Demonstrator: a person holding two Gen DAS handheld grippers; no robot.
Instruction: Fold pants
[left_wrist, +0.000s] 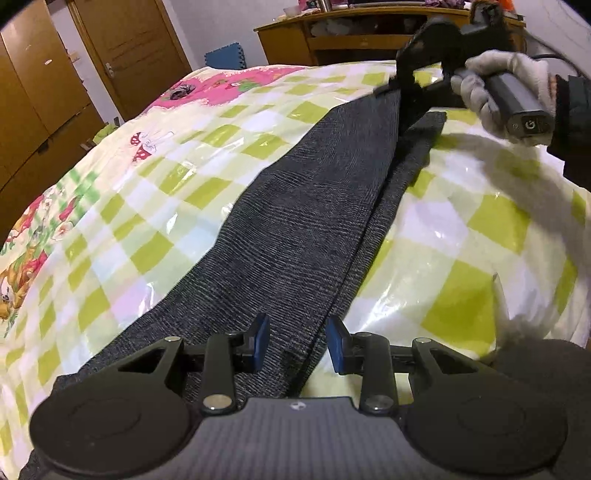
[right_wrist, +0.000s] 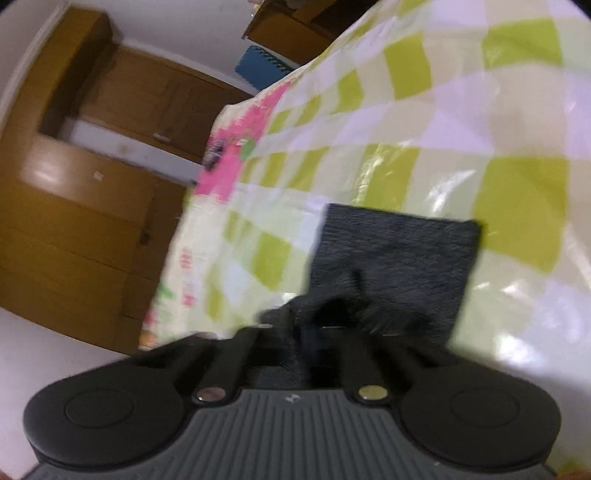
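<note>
Dark grey knit pants (left_wrist: 295, 221) lie lengthwise on a bed with a green-and-white checked cover (left_wrist: 166, 166), one leg stacked on the other. My left gripper (left_wrist: 297, 341) hovers over the near end of the pants. Its blue pads (left_wrist: 263, 341) stand apart and the cloth lies flat between them. At the far end, a grey-gloved hand (left_wrist: 506, 85) holds my right gripper (left_wrist: 391, 86), which pinches the leg end. The right wrist view is tilted and blurred. There the right gripper (right_wrist: 314, 328) is shut, with pants (right_wrist: 399, 251) cloth bunched at its tips.
A glossy plastic sheet covers the bed cover (right_wrist: 406, 129). A small dark object (left_wrist: 181, 90) lies on its pink part. Beyond the bed stand a brown wardrobe (left_wrist: 33, 96), a door (left_wrist: 125, 48), a wooden desk (left_wrist: 351, 33) and a blue foam mat (left_wrist: 225, 59).
</note>
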